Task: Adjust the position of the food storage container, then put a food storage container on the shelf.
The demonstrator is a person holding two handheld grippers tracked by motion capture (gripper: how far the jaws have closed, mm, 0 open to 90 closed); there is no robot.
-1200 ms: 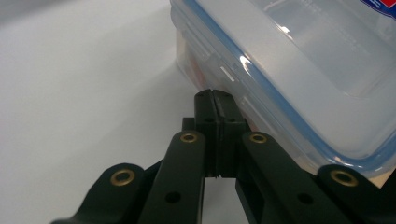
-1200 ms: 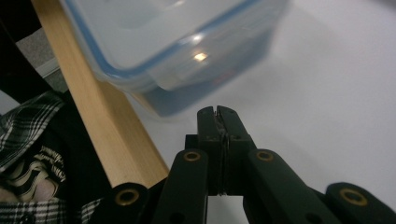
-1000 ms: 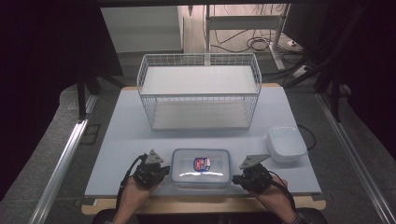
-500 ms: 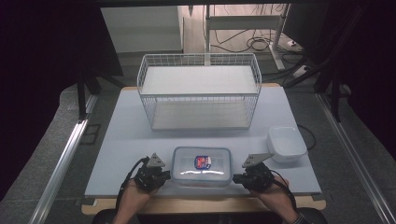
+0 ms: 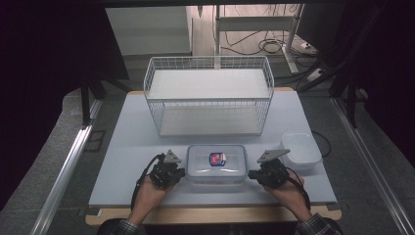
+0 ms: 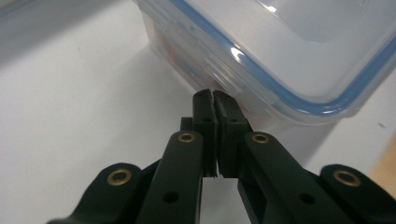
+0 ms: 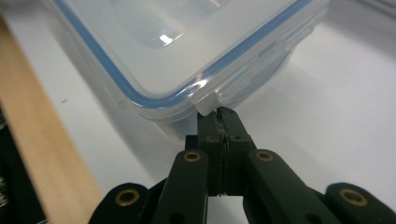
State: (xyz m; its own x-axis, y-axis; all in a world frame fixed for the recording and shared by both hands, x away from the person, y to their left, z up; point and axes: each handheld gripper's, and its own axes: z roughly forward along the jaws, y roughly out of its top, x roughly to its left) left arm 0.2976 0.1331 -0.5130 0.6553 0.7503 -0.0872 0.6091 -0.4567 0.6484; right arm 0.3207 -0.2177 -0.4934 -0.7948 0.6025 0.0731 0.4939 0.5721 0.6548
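High view: your box sits near the tabletop's front edge, your left gripper and right gripper at its short ends. Left gripper view: jaws closed, tips against the box's end wall. Right gripper view: jaws closed just under the latch tab. Stiff, light, likely slippery plastic; take the end latches.

The lidded container is clear, glossy plastic with a blue seal line under its smooth lid, catching bright highlights. The left gripper and right gripper have matt black plastic fingers with brass-coloured rivets. The counter is a smooth, matt white sheet on a pale wood edge. The basket is white-coated wire, and the tub is milky, translucent plastic
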